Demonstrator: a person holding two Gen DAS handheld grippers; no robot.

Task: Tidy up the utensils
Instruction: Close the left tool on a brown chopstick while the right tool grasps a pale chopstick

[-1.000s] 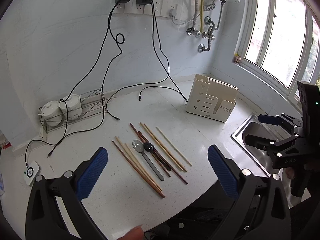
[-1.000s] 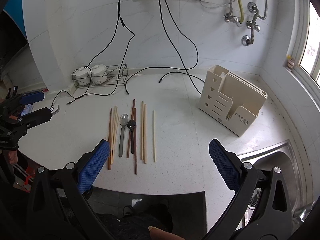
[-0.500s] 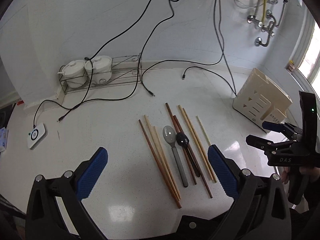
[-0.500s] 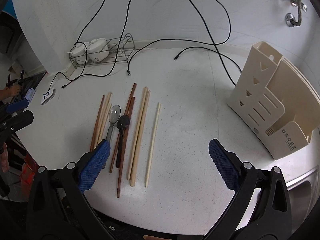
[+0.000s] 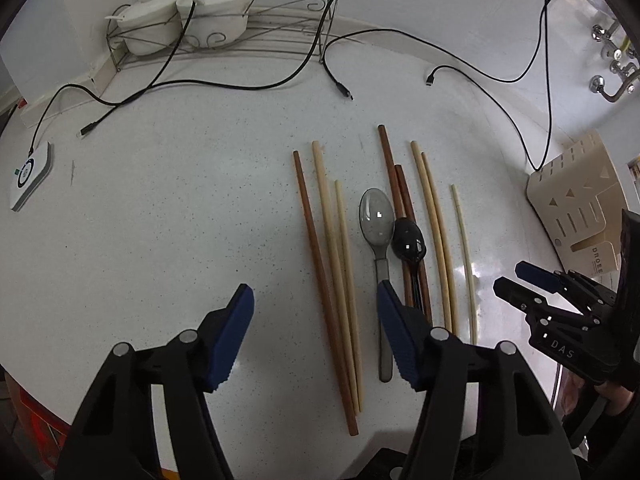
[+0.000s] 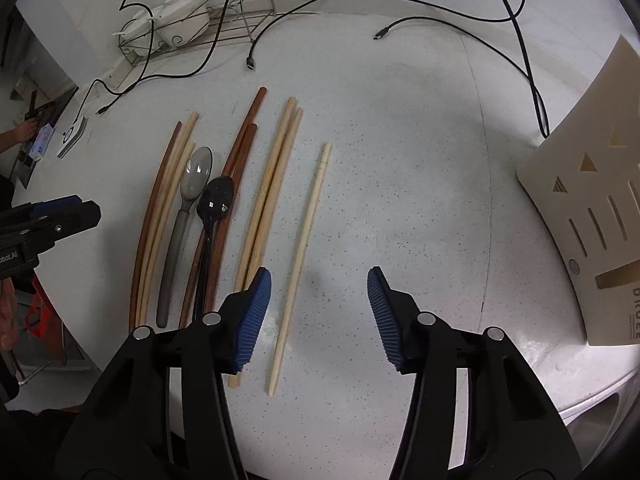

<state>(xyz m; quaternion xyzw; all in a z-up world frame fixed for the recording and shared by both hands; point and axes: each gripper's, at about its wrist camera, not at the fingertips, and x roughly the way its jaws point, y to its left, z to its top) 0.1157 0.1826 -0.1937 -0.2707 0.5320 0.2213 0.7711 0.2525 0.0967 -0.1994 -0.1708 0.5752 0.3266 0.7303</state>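
White speckled desk (image 5: 160, 220) against a pale wall, black cables (image 5: 224, 84) trailing across the back. Wire rack (image 5: 256, 28) along the wall, loaded with two white lidded pots (image 5: 152, 20). Small white device (image 5: 30, 174) at the left edge. Cream utensil holder (image 6: 592, 208) upright at the right side, well apart from the utensils.

Utensils laid flat in a rough row at desk centre, roughly parallel. From the left: one dark wooden chopstick (image 5: 320, 280), two pale chopsticks (image 5: 338, 272) just beside it, grey spoon (image 5: 378, 232), black spoon (image 5: 408, 240) lying over a pair of dark brown chopsticks (image 5: 394, 184), two tan chopsticks (image 5: 434, 232) touching each other, and a single pale chopstick (image 6: 304, 256) set apart at the far right.

Left tool (image 5: 316, 320) pointing steeply down over the left group, jaws part-way open and just closing in, gripping nothing; dark and pale chopsticks between the blue pads, right pad in front of the grey spoon handle.

Right tool (image 6: 320, 304) pointing steeply down, jaws at medium width and just closing in, gripping nothing; single pale chopstick between the pads, nearer the left one, contact not discernible.
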